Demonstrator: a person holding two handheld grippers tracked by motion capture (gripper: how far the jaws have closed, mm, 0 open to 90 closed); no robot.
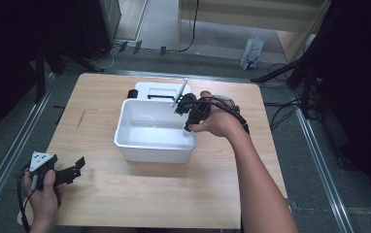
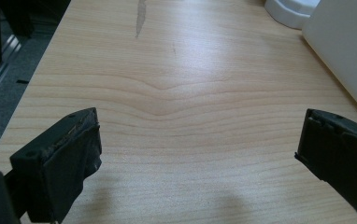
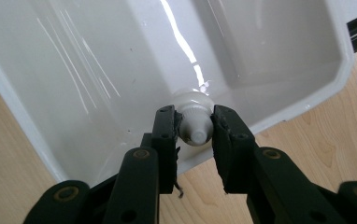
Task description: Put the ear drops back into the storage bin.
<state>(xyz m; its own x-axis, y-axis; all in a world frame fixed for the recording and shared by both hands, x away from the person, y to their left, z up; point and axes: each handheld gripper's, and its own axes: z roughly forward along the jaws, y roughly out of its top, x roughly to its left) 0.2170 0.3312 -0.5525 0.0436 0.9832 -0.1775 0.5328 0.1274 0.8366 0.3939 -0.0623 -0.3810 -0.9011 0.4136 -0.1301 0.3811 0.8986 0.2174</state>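
A white plastic tub (image 1: pixel 149 151) stands in the middle of the wooden table. My right gripper (image 1: pixel 189 127) reaches down over the tub's right end, shut on a small white bottle-like object. In the right gripper view the two black jaws press on the sides of that ribbed white object (image 3: pixel 196 127), its narrow end toward the camera, just above the tub's glossy inner wall (image 3: pixel 74 70). My left gripper (image 1: pixel 78 166) rests near the table's front left corner in a hand. In the left gripper view its fingers (image 2: pixel 74 154) stand wide apart over bare wood, my left gripper (image 2: pixel 200 128) open and holding nothing.
A flat white device (image 1: pixel 152 89) with a black knob lies behind the tub, and a thin pale rod (image 1: pixel 180 93) slants up beside it. The tub's outer wall (image 2: pixel 349 46) shows at the right of the left gripper view. Black stands flank the table.
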